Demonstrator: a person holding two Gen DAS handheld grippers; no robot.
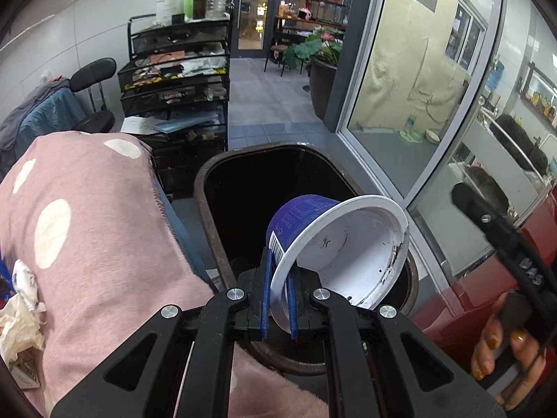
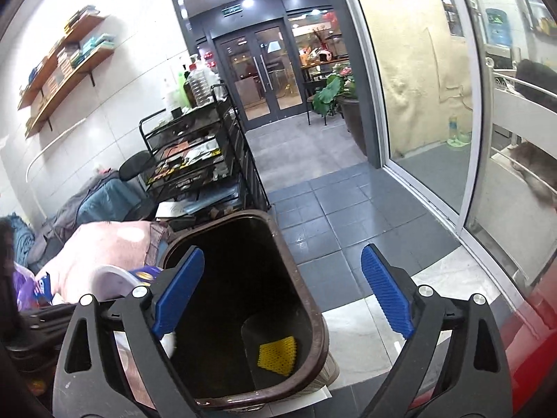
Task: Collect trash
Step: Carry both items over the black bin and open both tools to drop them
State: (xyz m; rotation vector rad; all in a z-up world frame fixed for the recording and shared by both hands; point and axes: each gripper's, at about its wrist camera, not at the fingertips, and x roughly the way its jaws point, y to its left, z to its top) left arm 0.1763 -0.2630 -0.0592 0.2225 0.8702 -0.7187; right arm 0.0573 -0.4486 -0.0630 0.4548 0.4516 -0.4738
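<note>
Cup (image 1: 334, 244) and bin mouth are what the next move turns on: the left gripper (image 1: 278, 299) pinches the rim wall of a blue-and-white plastic cup, tilted with its open mouth toward the camera and its base pointing out over the dark opening of the brown trash bin (image 1: 209, 202). The cup hangs above the bin's near right rim, so letting go should drop it inside. The right gripper (image 2: 282, 292) stands wide and empty above the same bin (image 2: 313, 331), where a yellow ribbed scrap (image 2: 276, 351) lies at the bottom. The left hand is the one placed to act.
</note>
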